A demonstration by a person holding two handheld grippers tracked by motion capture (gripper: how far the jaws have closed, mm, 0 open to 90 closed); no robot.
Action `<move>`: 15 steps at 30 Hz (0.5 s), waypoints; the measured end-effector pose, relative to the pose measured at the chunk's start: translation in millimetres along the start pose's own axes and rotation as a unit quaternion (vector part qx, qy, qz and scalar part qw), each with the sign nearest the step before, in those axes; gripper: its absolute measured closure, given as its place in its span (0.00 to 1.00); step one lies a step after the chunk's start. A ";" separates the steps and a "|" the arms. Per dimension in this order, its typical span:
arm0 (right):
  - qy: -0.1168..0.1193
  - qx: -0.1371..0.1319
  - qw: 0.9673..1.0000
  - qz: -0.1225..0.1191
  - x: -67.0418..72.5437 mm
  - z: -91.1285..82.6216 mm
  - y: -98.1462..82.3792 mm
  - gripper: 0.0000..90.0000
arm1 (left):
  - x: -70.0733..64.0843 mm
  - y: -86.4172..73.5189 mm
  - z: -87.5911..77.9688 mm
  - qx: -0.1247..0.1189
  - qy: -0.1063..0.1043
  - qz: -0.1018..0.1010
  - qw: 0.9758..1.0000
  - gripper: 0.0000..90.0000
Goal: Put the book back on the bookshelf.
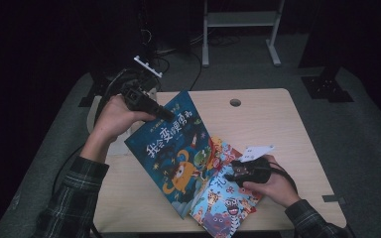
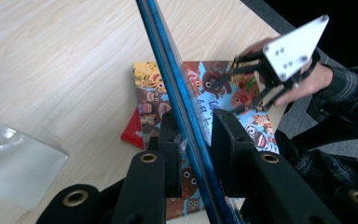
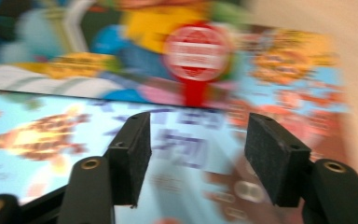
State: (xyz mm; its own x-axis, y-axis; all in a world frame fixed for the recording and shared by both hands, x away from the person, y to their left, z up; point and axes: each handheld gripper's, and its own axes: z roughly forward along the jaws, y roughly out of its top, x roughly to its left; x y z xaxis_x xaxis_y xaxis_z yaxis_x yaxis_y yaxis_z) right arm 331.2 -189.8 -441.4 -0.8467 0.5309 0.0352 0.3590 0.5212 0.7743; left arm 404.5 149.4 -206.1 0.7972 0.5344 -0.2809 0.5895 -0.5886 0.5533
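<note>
The left tool (image 1: 164, 114) pinches the far edge of the blue book (image 1: 171, 148), with both pads tight on it. That book is tipped up, its near edge resting on the worktop (image 1: 278, 124). It looks like the blue book is being lifted off the bright book (image 1: 223, 198), which lies flat under it at the near right. The right tool (image 1: 230, 173) hangs over the bright book with its jaws apart and nothing between them. Next, I think, the left tool must carry the blue book clear. The left tool's view shows a red book (image 2: 131, 132) under the bright one; the high view hides it.
</note>
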 end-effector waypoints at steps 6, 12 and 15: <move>-0.084 -0.020 0.995 0.051 -33.9 -15.1 -9.8 0.40 | -6.6 4.8 -5.5 0.001 0.000 0.008 1.000 0.85; -0.153 -0.024 0.984 0.088 -69.4 -25.1 -22.3 0.37 | -13.0 8.9 -8.9 0.007 0.000 0.017 1.000 0.87; -0.176 -0.022 0.978 0.108 -82.6 -26.8 -29.3 0.36 | -14.9 11.0 -10.3 0.008 -0.003 0.022 1.000 0.88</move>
State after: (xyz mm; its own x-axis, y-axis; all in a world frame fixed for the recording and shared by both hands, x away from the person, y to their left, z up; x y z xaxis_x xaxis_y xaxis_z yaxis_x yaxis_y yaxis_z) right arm 380.1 -266.8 -450.1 -0.5624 0.8267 -0.0122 0.4906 0.3456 0.7999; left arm 397.8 141.2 -187.8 0.8229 0.5047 -0.2610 0.5560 -0.6206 0.5529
